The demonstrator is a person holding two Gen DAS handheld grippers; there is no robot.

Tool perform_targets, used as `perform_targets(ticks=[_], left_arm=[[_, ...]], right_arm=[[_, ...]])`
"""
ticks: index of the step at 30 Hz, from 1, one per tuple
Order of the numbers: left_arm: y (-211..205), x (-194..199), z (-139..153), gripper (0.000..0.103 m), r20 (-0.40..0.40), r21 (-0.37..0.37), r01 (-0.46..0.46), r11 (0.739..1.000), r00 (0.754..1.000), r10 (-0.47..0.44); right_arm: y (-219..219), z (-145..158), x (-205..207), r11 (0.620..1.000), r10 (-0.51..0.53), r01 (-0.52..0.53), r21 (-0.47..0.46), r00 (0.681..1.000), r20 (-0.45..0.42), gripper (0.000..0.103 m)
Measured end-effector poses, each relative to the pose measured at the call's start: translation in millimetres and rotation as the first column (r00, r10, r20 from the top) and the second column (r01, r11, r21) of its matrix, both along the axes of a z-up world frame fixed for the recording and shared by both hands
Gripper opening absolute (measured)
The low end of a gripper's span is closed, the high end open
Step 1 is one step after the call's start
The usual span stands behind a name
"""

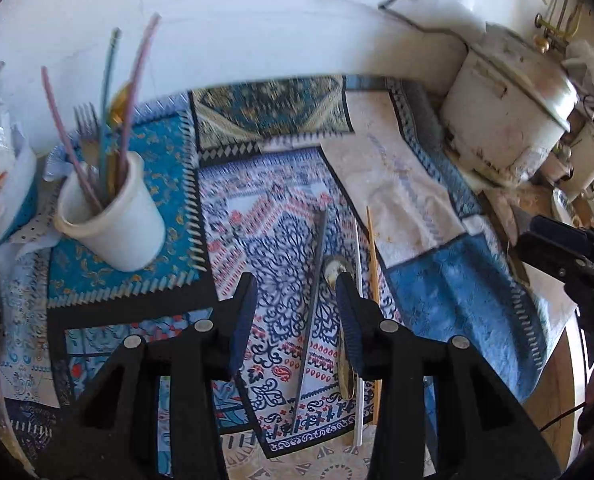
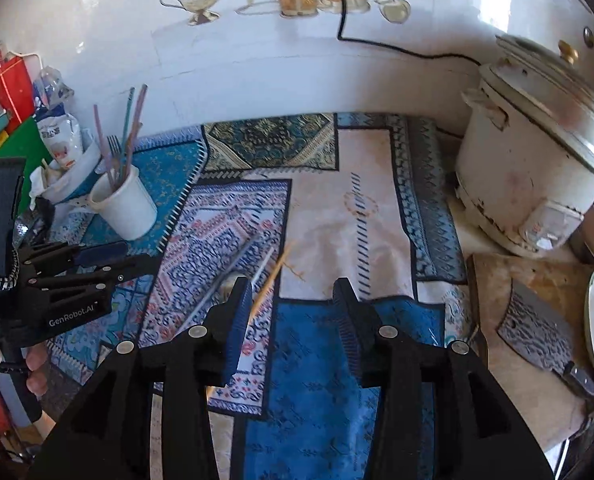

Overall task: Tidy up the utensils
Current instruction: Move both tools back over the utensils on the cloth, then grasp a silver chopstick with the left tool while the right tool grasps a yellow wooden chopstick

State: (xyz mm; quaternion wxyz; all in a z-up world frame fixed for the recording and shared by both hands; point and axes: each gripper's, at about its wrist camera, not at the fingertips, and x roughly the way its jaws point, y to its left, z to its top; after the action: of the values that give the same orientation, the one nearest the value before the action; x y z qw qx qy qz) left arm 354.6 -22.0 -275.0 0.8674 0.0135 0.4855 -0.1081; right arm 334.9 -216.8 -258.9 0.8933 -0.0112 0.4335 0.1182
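Grippers both hanging part open, gripping nothing: left gripper (image 1: 297,300) over grey chopstick (image 1: 311,320) and spoon (image 1: 337,270) lying on patterned cloth (image 1: 257,220); right gripper (image 2: 293,304) beside wooden chopstick (image 2: 271,276). White cup (image 1: 113,224) sitting farther left, holding fork (image 1: 85,122).

Both wrist views look steeply down, close over the patterned cloths (image 1: 281,216). Left view sits left, facing the white cup (image 1: 113,216); right view sits rightward, nearer the rice cooker (image 2: 537,176). Shared: cup, cloths, cooker.
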Motion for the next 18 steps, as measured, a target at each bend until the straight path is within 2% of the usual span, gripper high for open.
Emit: perform_targets(ticks=[5, 8, 11, 16, 18], left_arm=[[-9, 14, -44, 0.04, -0.113, 0.045, 0.023, 0.999, 0.993, -0.018], [-11, 21, -64, 0.033, -0.179, 0.037, 0.044, 0.998, 0.983, -0.036], [-13, 28, -73, 0.031, -0.216, 0.025, 0.059, 0.998, 0.975, -0.052], [-17, 40, -82, 0.019, -0.274, -0.002, 0.095, 0.995, 0.957, -0.092], [-19, 42, -82, 0.017, -0.276, 0.009, 0.125, 0.992, 0.954, -0.118]], right_arm=[[-16, -32, -2, 0.999, -0.045, 0.046, 0.005, 0.993, -0.105, 0.039], [-16, -53, 2, 0.999, -0.048, 0.052, 0.016, 0.984, -0.171, 0.039], [-10, -66, 7, 0.999, -0.04, 0.046, 0.024, 0.977, -0.21, 0.039], [6, -79, 22, 0.997, -0.012, 0.03, 0.066, 0.966, -0.257, 0.039], [13, -85, 27, 0.996, 0.003, 0.022, 0.086, 0.961, -0.278, 0.039]])
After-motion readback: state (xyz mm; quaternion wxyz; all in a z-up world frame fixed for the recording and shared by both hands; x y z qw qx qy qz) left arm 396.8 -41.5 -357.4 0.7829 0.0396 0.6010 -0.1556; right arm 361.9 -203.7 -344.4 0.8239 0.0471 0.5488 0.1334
